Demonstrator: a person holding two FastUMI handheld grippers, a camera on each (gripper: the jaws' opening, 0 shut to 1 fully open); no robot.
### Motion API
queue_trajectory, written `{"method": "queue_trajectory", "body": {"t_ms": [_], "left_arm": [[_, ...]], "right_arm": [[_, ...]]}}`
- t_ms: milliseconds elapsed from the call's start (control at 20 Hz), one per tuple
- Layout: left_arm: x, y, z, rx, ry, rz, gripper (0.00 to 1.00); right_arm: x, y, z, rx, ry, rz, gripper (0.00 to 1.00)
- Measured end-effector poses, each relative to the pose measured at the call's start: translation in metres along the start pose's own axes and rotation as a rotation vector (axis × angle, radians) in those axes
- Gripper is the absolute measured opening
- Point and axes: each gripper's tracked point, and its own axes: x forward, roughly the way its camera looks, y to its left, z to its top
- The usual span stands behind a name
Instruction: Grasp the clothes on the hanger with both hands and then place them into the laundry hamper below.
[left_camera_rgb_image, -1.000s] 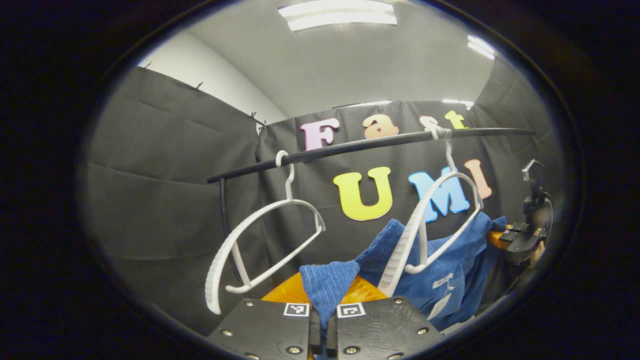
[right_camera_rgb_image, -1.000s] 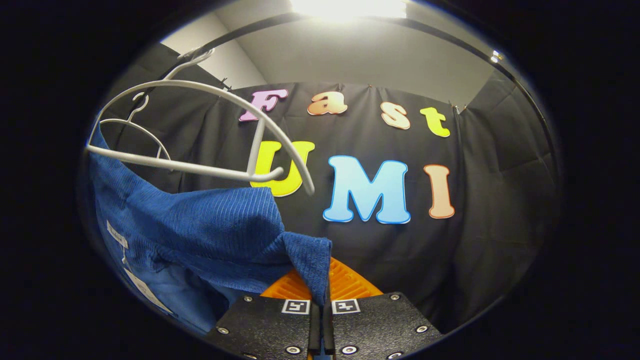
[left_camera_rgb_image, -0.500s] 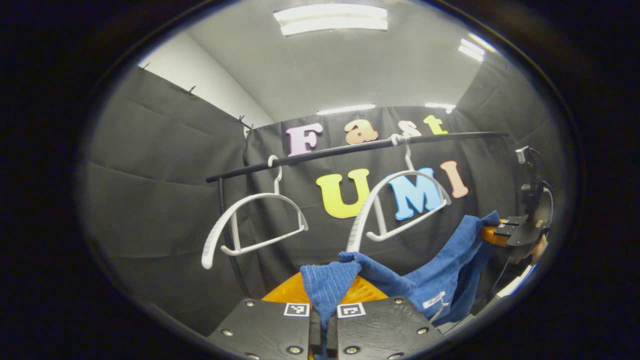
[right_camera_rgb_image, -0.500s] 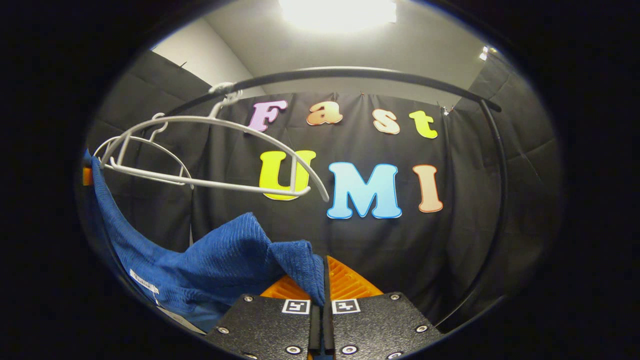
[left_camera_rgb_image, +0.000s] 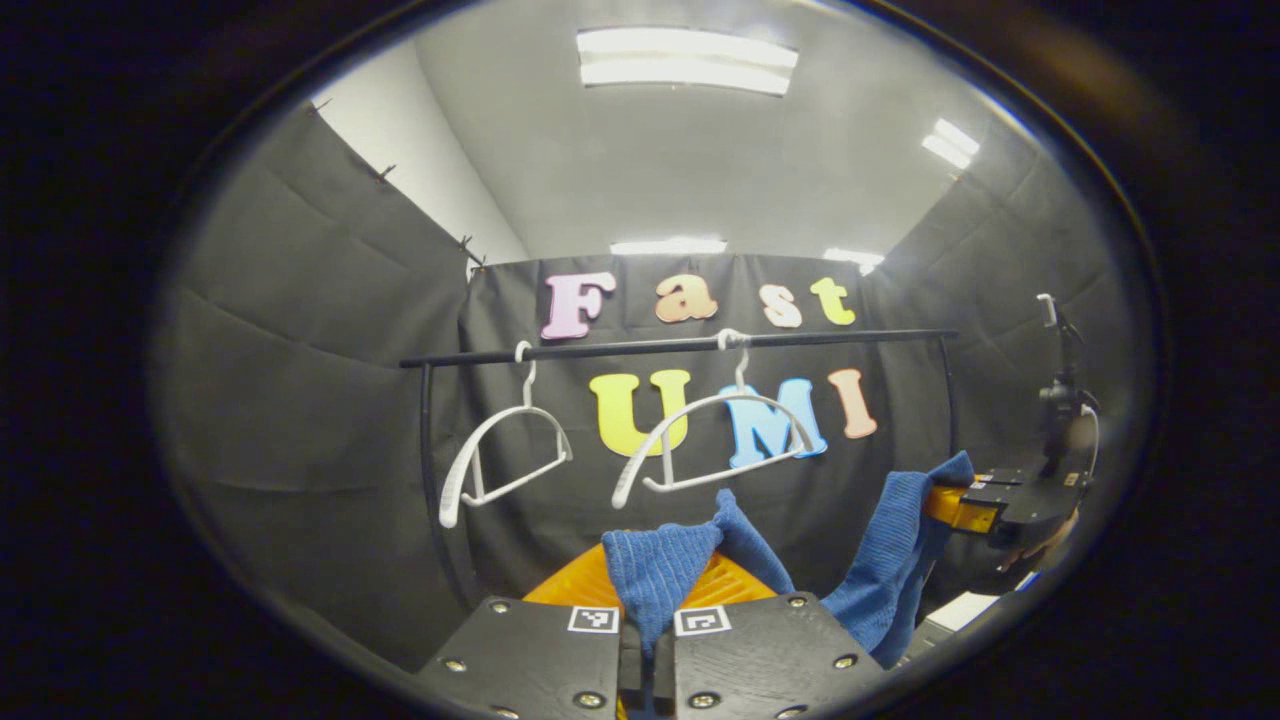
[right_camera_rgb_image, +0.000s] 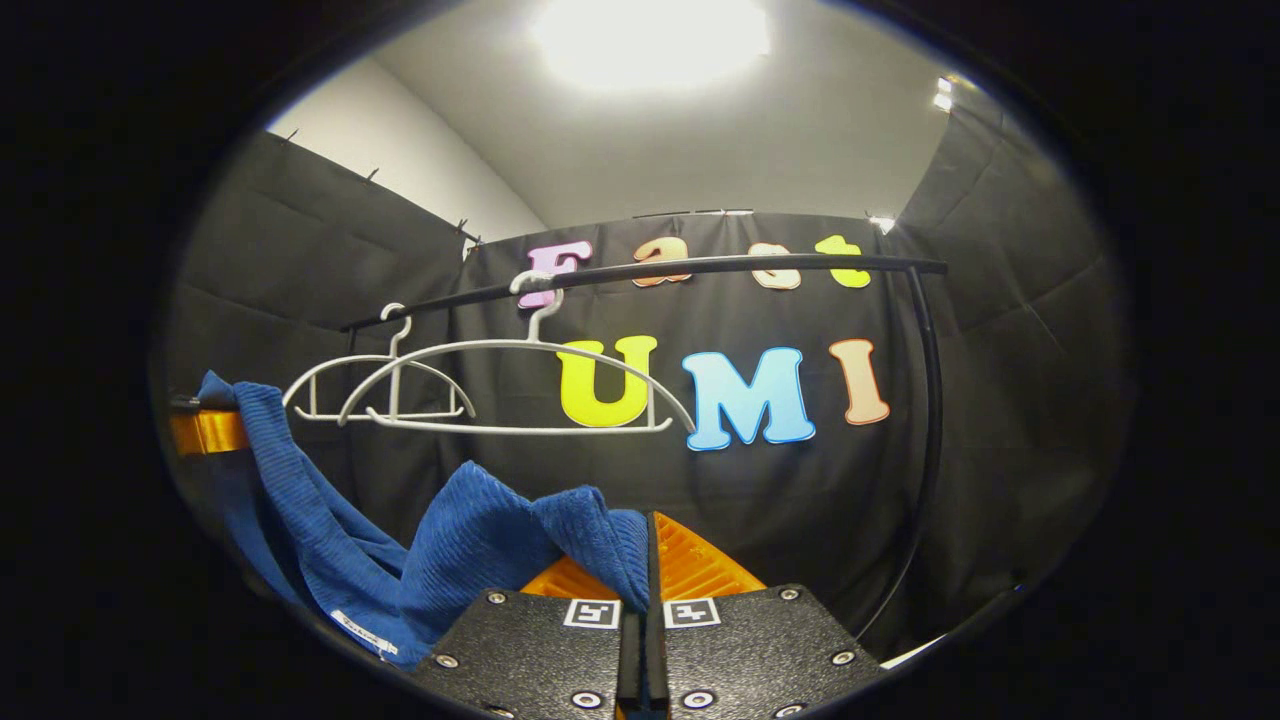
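Black cloth drapes the booth walls under a pale ceiling with bright strip lights. Ahead of both tongs runs a thin black rail, round in section, carrying two white plastic hangers. The nearer hanger is a smooth curved arch with a straight lower bar; the farther hanger has the same shape, and both hang bare.

A blue garment, thick and finely ribbed like towelling, sags in a soft swag between the two tongs, below the hangers and apart from them. The left tongs are closed on one bunched corner of it, which stands up in a folded peak just above the fingertips. The right tongs are clamped on the other corner, the cloth falling away to their left with a small white label at its lower edge.
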Motion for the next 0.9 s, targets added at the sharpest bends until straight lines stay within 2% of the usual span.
{"method": "queue_trajectory", "body": {"t_ms": [150, 200, 300, 600, 900], "left_arm": [[-0.009, -0.016, -0.004, -0.034, -0.006, -0.026, 0.00], [-0.013, -0.020, -0.009, -0.039, 0.000, -0.032, 0.05], [-0.024, -0.032, -0.020, -0.068, 0.017, -0.048, 0.05], [-0.039, -0.068, -0.071, -0.121, 0.095, -0.086, 0.05], [-0.038, -0.069, -0.141, -0.144, 0.236, -0.073, 0.05]], "right_arm": [[-0.017, 0.020, 0.001, 0.021, 0.009, 0.034, 0.02], [-0.023, 0.028, -0.002, 0.026, 0.015, 0.044, 0.02], [-0.035, 0.039, -0.010, 0.018, 0.028, 0.050, 0.02], [-0.056, 0.068, -0.067, 0.006, 0.144, 0.074, 0.02], [-0.065, 0.068, -0.131, -0.032, 0.270, 0.064, 0.02]]}}
